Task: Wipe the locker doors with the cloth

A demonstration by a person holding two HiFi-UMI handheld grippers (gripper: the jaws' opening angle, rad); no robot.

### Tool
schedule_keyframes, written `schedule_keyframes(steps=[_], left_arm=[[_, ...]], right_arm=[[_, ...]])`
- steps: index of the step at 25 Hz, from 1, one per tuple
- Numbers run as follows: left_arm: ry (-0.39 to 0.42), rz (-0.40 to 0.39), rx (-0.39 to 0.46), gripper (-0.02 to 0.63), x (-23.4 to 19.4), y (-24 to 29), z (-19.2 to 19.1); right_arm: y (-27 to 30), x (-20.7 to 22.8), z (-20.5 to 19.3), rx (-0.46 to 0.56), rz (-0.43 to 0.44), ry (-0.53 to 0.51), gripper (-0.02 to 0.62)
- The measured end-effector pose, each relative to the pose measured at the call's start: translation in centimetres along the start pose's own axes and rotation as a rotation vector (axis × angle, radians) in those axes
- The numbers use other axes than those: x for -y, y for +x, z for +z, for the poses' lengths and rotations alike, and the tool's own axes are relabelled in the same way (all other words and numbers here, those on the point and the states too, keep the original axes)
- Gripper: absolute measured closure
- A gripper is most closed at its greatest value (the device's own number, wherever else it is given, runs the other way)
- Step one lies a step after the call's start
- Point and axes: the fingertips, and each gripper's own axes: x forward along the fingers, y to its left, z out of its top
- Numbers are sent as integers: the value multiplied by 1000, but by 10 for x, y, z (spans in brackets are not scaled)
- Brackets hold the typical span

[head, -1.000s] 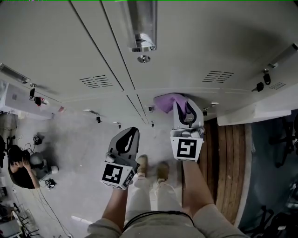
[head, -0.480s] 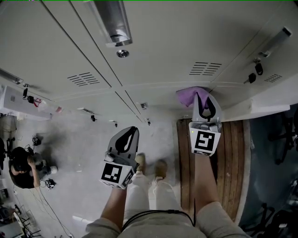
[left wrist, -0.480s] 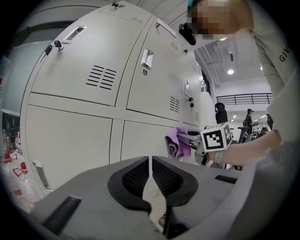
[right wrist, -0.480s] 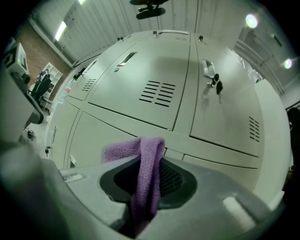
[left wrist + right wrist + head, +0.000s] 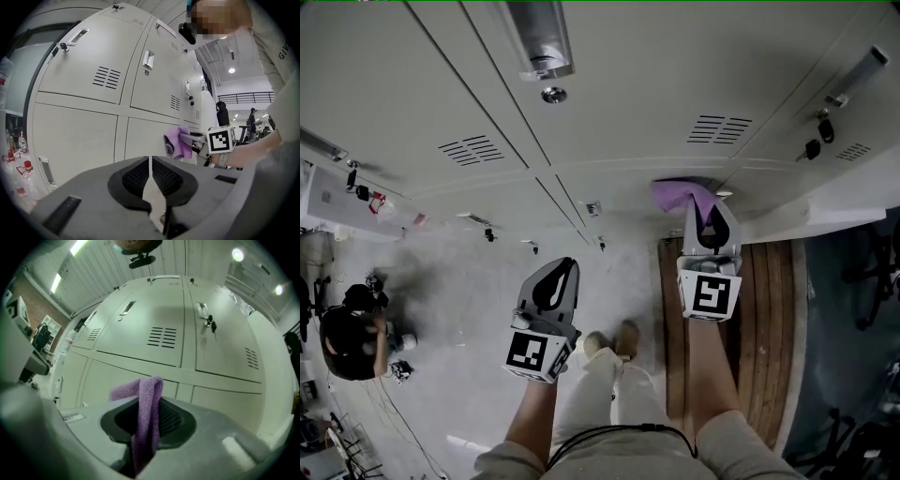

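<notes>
Two grippers are held out before the grey locker doors [image 5: 675, 94]. The right gripper [image 5: 705, 208] is clamped on a purple cloth [image 5: 677, 195], which pokes past its jaw tips and flops leftward, close against a lower door. The left gripper [image 5: 561, 270], nearer and further left, has its jaws together with nothing between them.
</notes>
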Motion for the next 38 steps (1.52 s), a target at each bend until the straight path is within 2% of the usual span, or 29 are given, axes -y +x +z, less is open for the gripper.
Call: schedule_keyframes(steps=[6,9,13,17,20,23,28,38], left_arm=[[2,4,-2,588,-26,-5,-12],[11,21,7,588,-41,-10,-17],[9,40,37,588,-53,-14,-20],[21,29,41,588,-57,-13,-30],[26,14,46,588,-55,-8,-36],[19,-2,45,588,-48,-2,-43],[22,-44,38,588,-29,11,-52],[24,-90,26,588,-3,28,-59]], right_arm=[[10,-101,-16,-30,173,13,526],[18,-144,-24,-55,228,8,525],[39,-177,-25,-48,239,-32,526],[52,-191,-25,-41,210,-207,525],[52,-186,-28,-33,196,-268,519],[48,-166,-37,-49,161,-258,518],[38,-119,-63,-105,90,-232,520],[19,-27,-112,-180,-20,-305,520]])
